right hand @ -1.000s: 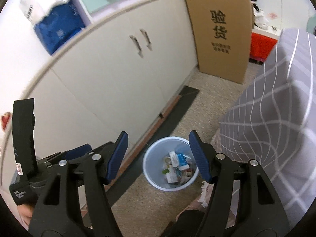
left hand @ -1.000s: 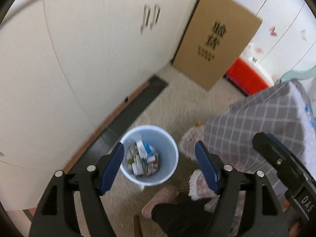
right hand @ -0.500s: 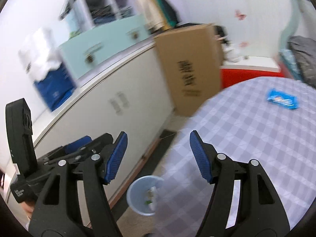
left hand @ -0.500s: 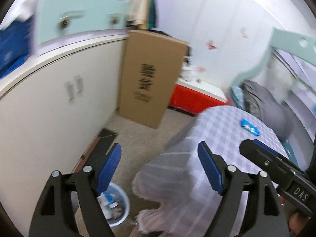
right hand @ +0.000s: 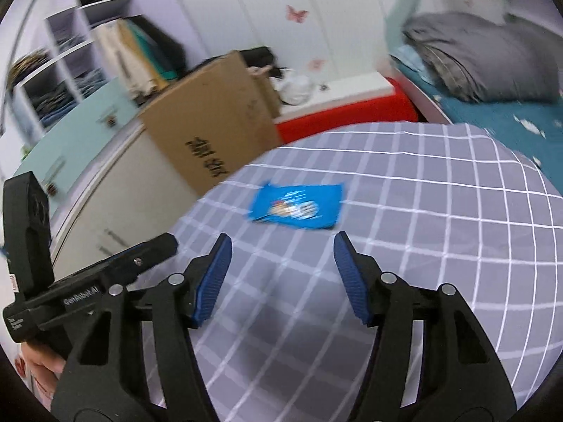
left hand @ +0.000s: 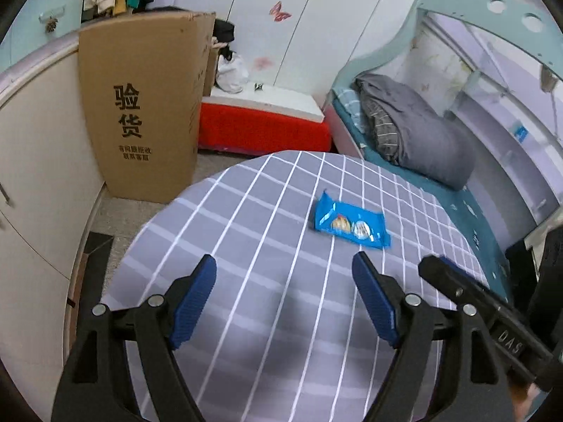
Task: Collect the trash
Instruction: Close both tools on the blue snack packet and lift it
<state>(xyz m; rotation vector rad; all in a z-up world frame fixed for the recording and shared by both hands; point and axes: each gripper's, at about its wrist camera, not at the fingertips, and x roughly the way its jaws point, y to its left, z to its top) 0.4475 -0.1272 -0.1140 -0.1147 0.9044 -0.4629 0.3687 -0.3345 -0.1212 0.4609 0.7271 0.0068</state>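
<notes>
A bed with a teal frame runs along the right side of the room, a rumpled grey blanket heaped on its far end, and white wardrobe doors with butterfly stickers close off the far wall. On the left stands a cream cabinet, and leaning against its far end is a tall cardboard box printed with dark characters; just right of the box sits a low red bench with a white top. The near middle of both views is filled by a round table under a grey cloth checked with white lines. Above it the left gripper hovers with its blue-padded jaws spread wide and nothing between them, and the right gripper hangs over the same cloth, likewise gaping and empty; each tool's black body shows at the edge of the other's view. The trash, a flat blue snack wrapper, lies on the cloth toward the far right of the tabletop in the left wrist view, beyond the left gripper's right fingertip and apart from it. In the right wrist view the wrapper lies just beyond the gap between the fingers, slightly blurred, untouched by either pad.
</notes>
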